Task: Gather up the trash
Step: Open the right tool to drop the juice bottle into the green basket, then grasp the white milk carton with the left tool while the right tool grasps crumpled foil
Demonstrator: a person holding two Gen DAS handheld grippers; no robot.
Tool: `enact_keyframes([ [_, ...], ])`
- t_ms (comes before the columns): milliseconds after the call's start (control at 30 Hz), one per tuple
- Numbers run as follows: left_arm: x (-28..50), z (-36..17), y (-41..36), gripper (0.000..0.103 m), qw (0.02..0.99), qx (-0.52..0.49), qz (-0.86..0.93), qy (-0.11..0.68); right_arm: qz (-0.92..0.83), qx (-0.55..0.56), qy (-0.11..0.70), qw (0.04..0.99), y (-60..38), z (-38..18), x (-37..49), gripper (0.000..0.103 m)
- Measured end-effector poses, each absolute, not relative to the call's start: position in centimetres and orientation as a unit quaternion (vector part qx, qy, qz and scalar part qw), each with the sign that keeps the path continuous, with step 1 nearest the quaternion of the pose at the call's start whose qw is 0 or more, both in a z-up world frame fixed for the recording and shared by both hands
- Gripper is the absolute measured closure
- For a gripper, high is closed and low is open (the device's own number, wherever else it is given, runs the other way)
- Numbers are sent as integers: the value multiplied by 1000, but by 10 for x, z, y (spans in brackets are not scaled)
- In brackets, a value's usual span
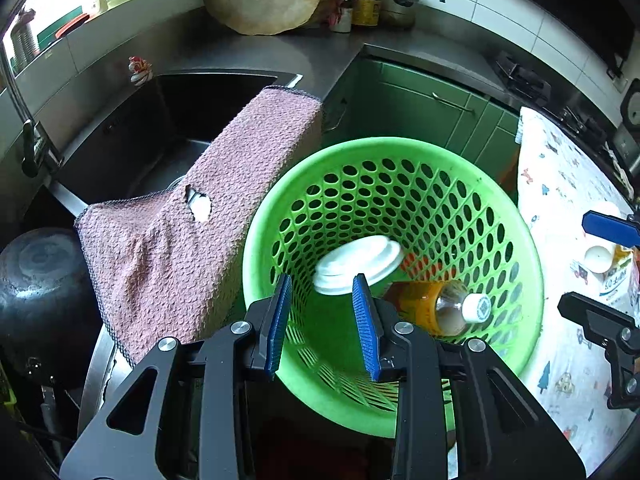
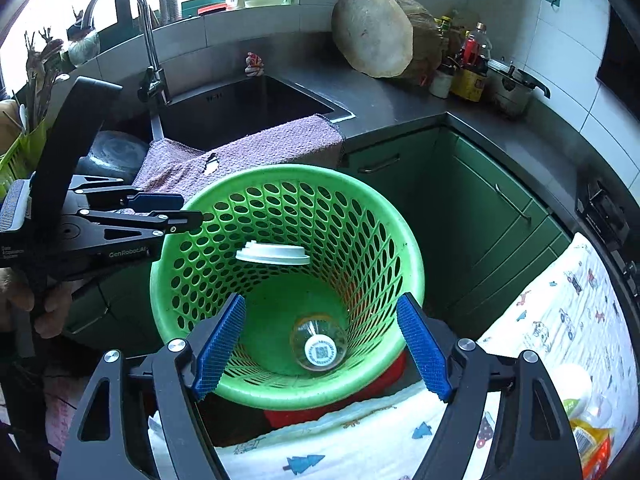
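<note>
Bottle stands nearly upright in the green basket — cap up — both grippers' jaws released, empty.

A home kitchen. A steel sink with a curved tap is sunk into the dark table, with green cupboard doors below. At twelve o'clock a thick round chopping block leans on the tiled wall; sauce bottles and a pot stand at one o'clock, a hob at two.
</note>
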State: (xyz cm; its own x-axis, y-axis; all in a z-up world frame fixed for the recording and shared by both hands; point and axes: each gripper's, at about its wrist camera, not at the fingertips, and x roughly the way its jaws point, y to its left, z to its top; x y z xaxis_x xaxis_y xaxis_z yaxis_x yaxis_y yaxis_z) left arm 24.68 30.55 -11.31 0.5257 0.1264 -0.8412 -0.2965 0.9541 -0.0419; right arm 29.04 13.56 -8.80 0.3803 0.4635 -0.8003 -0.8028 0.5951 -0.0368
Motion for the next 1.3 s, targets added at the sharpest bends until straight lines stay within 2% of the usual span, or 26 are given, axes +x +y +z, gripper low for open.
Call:
enact_keyframes([
  [33, 248, -110, 301, 60, 870, -86, 120, 470, 393, -212, 390, 805, 129, -85, 287, 27],
  [67, 248, -107, 296, 57, 872, -80, 118, 468, 390, -209, 389, 808, 122, -83, 282, 27],
  [333, 249, -81, 251, 44, 888, -56, 89, 448, 350, -180, 386, 834, 57, -75, 251, 26],
  [767, 251, -67, 162, 44, 896, -40, 22, 442, 244, -114, 403, 875, -83, -84, 213, 27],
  [933, 252, -65, 131, 38, 897, -28, 3, 442, 200, -86, 424, 879, -132, -97, 210, 27],
  [1300, 258, -59, 79, 38, 897, -12, -56, 438, 170, -26, 456, 873, -170, -126, 228, 27],
])
